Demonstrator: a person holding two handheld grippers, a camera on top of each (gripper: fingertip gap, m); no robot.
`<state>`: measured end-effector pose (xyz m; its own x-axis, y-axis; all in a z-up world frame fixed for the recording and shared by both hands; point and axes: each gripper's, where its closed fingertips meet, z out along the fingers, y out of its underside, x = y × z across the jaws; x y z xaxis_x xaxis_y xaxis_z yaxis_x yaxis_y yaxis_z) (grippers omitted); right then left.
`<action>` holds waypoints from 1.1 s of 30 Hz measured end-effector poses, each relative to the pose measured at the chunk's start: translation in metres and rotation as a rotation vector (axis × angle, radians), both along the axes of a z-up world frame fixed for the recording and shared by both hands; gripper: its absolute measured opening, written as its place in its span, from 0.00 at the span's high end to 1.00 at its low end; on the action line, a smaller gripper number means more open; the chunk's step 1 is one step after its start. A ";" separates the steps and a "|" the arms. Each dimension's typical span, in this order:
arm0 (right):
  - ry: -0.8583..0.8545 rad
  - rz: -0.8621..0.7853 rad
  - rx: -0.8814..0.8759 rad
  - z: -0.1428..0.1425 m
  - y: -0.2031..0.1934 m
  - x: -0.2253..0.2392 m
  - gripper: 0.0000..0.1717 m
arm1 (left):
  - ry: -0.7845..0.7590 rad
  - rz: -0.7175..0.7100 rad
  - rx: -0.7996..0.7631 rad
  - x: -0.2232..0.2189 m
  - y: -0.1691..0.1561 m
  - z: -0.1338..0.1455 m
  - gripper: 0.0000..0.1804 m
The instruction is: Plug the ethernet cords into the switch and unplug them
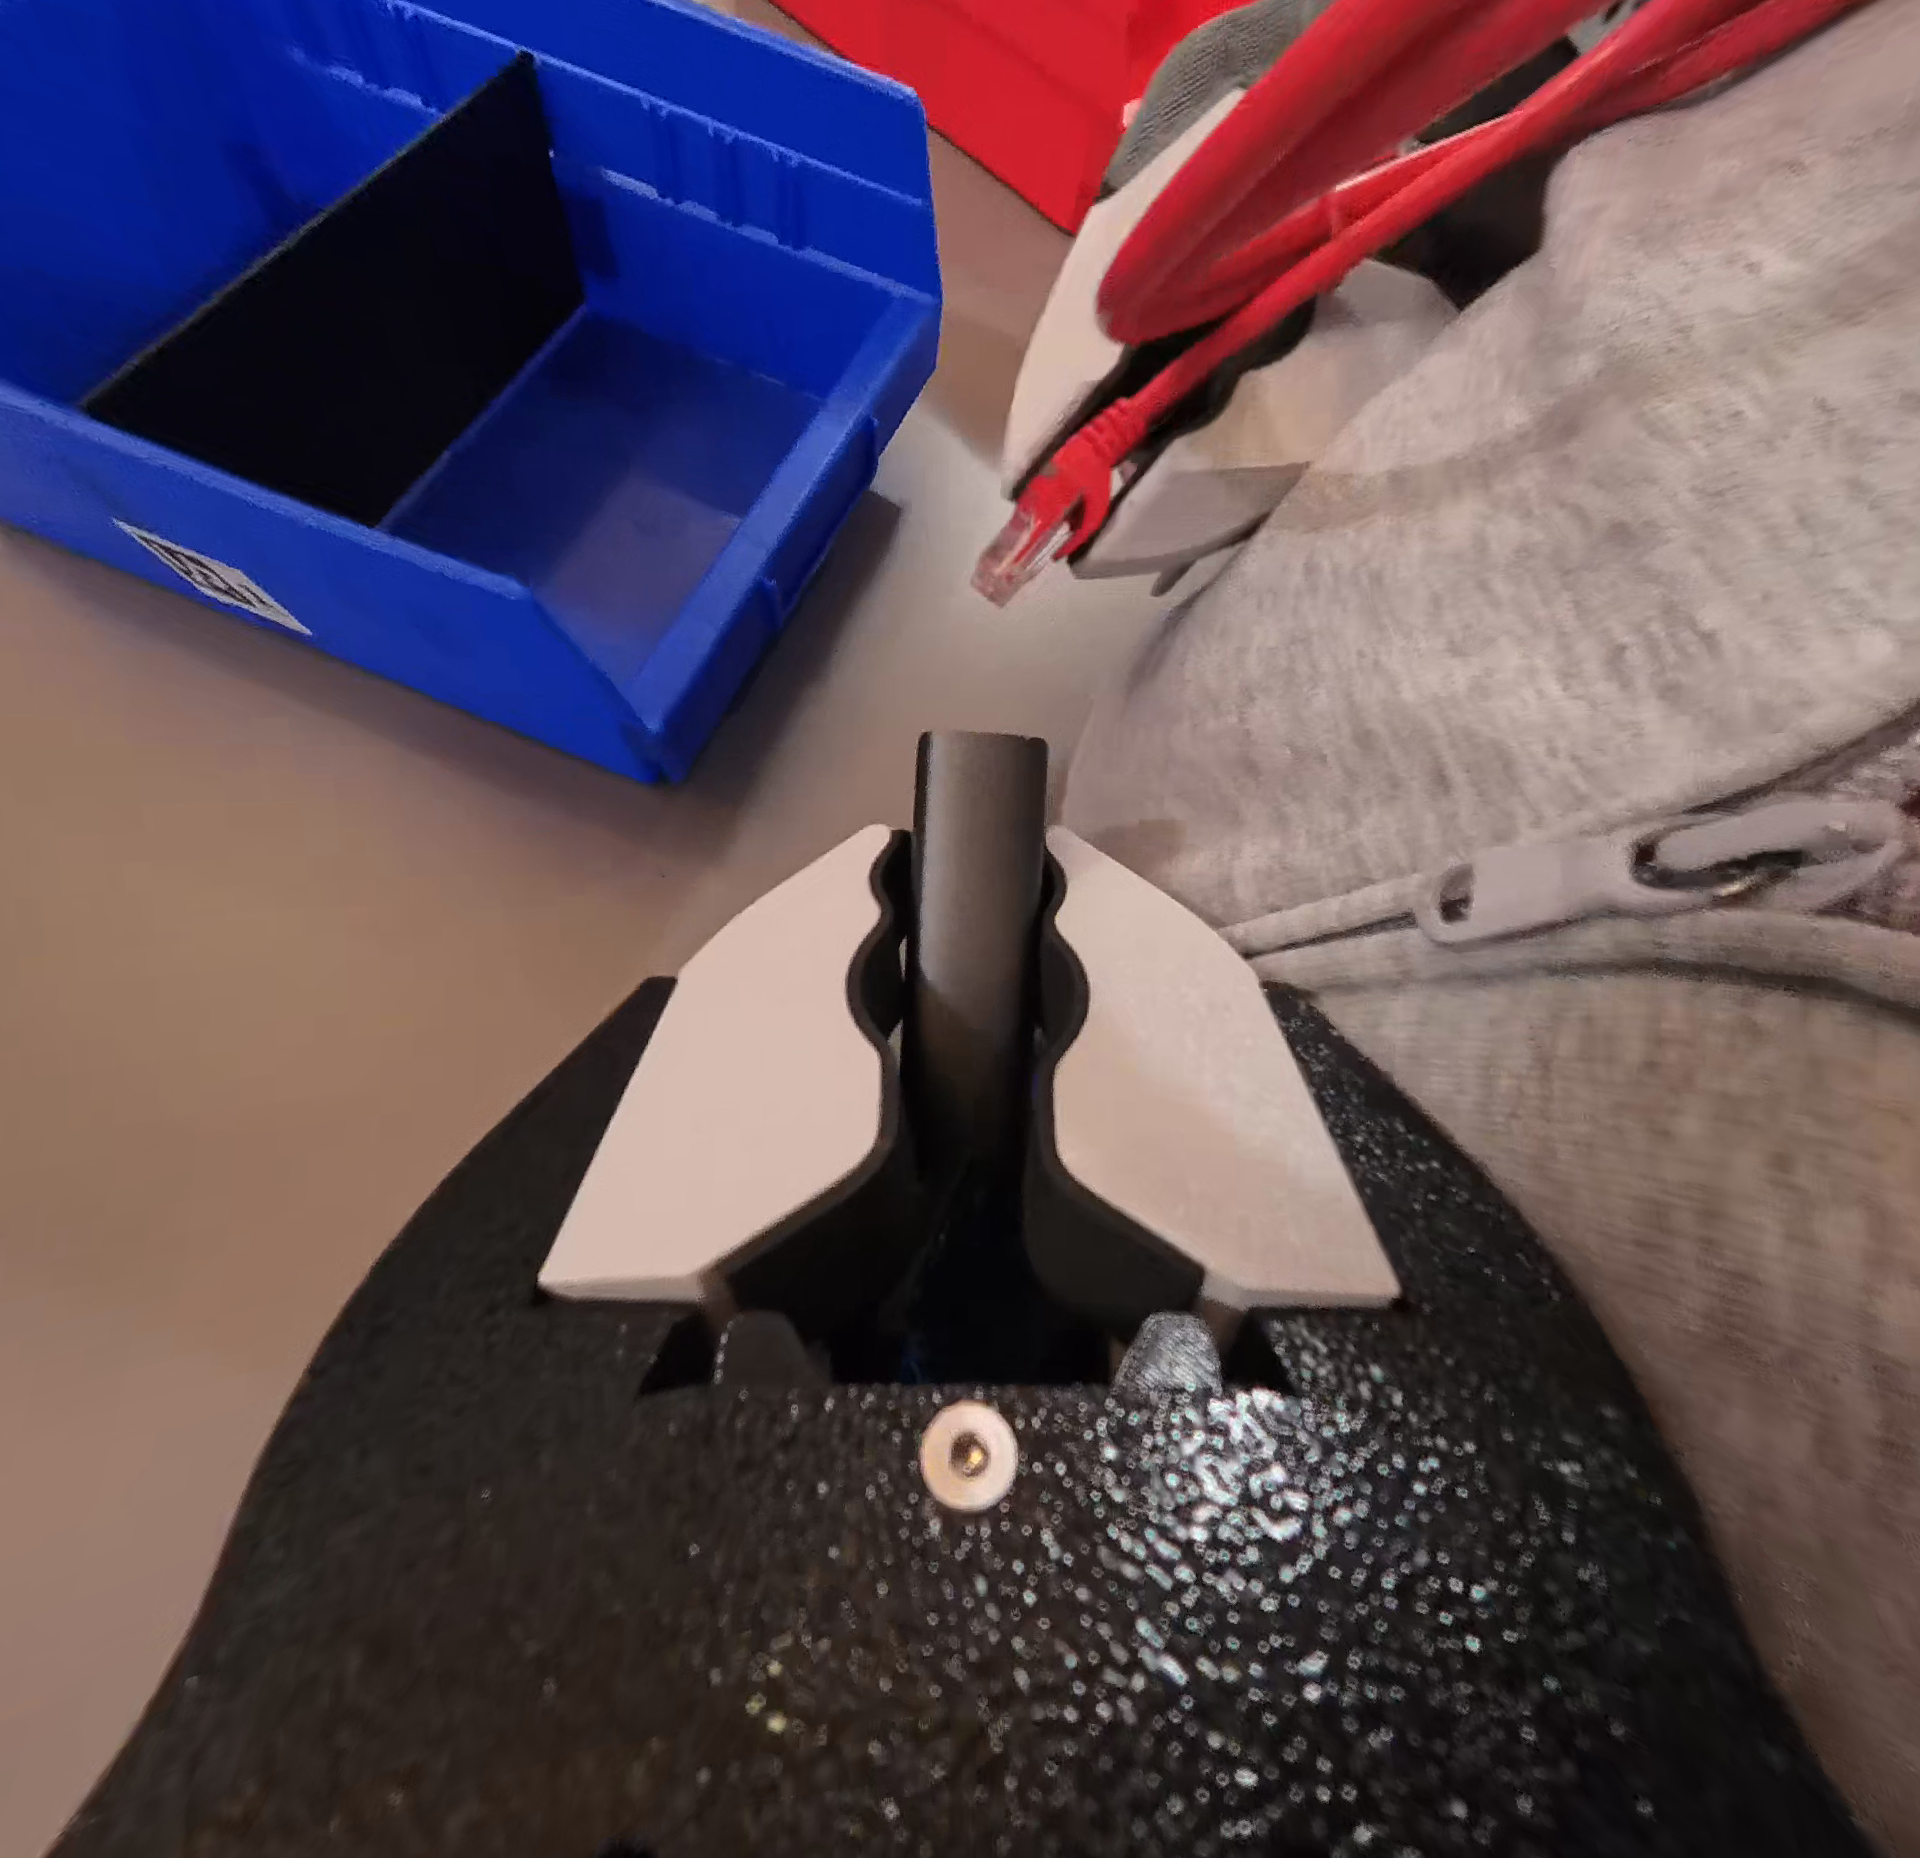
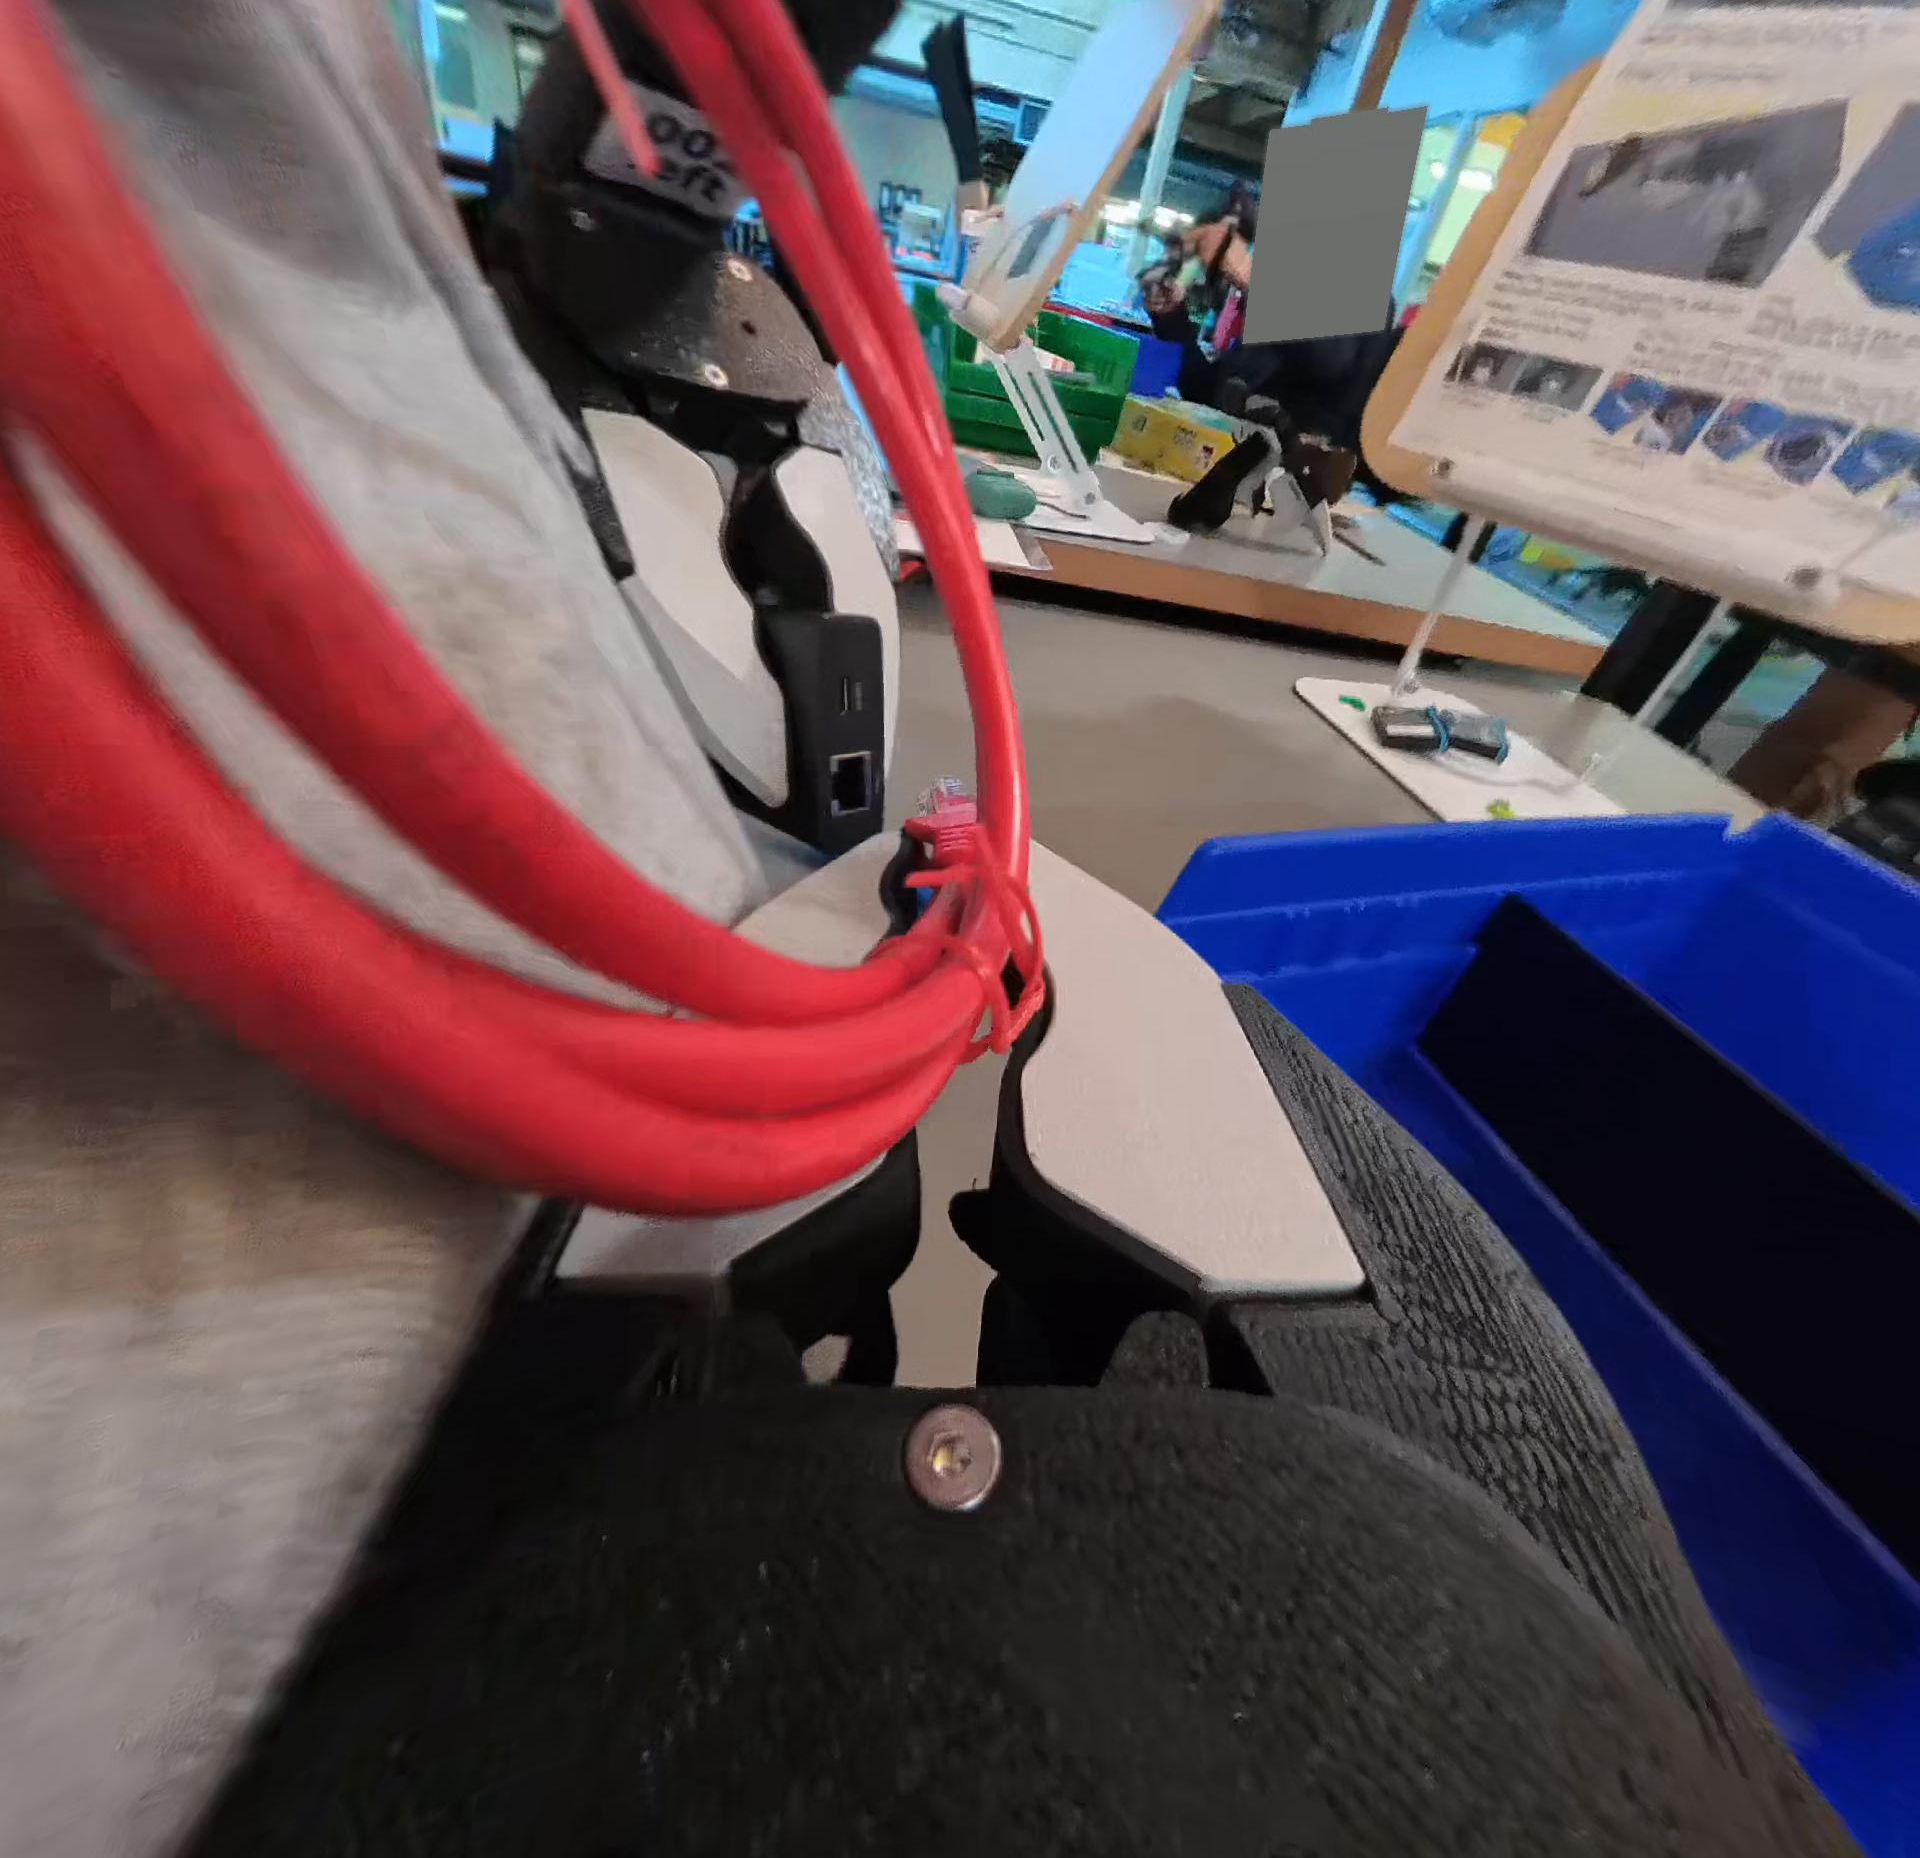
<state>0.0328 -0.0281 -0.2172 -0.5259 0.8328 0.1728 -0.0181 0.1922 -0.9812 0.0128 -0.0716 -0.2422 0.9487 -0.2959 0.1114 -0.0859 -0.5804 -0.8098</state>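
My left gripper (image 1: 977, 852) is shut on a small black switch (image 1: 977, 873) that sticks out forward past its white fingers. In the right wrist view the same switch (image 2: 831, 707) hangs from the left gripper (image 2: 800, 603), its open port (image 2: 850, 782) facing the camera. My right gripper (image 2: 966, 894) is shut on a red ethernet cord (image 2: 623, 1081), just behind its plug (image 2: 943, 811). The plug's clear tip is a short way from the port, not in it. The coiled cord is tied with a red tie. The left wrist view shows the right gripper (image 1: 1081, 520) and the plug (image 1: 1023, 541).
A blue bin (image 1: 727, 603) with a black divider stands left of the switch; it also shows in the right wrist view (image 2: 1558, 925). A red bin (image 1: 987, 73) is behind. A person's grey zip sweater (image 1: 1558, 613) is close on the right. Poster boards (image 2: 1662, 302) stand beyond. Tip to tip, the grippers are about 6 centimetres apart.
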 end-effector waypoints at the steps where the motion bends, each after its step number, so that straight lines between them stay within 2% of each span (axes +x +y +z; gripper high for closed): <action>1: -0.013 -0.011 -0.025 -0.001 0.004 -0.002 0.94 | 0.031 -0.002 0.009 -0.003 0.002 0.001 0.88; 6: -0.072 -0.093 -0.046 -0.008 0.028 -0.017 0.94 | 0.134 0.001 0.074 -0.023 0.014 0.010 0.89; 10: -0.088 -0.144 -0.174 0.008 0.048 -0.022 0.94 | 0.286 0.004 0.158 -0.046 0.032 0.030 0.89; 14: -0.115 -0.210 -0.308 0.022 0.082 -0.012 0.94 | 0.336 0.011 0.247 -0.058 0.043 0.047 0.89; 17: -0.080 -0.275 -0.386 0.047 0.115 0.019 0.94 | 0.351 0.060 0.295 -0.071 0.048 0.054 0.89; 22: -0.146 -0.580 -0.326 0.064 0.197 0.103 0.94 | 0.389 0.116 0.394 -0.077 0.049 0.074 0.88; 26: -0.332 -0.639 -0.268 0.052 0.238 0.154 0.94 | 0.370 0.175 0.465 -0.079 0.048 0.085 0.89; 30: -0.506 -0.626 -0.201 0.033 0.272 0.184 0.94 | 0.344 0.215 0.506 -0.079 0.045 0.093 0.89; 33: -0.569 -0.623 -0.076 0.027 0.295 0.199 0.94 | 0.342 0.243 0.526 -0.077 0.044 0.096 0.89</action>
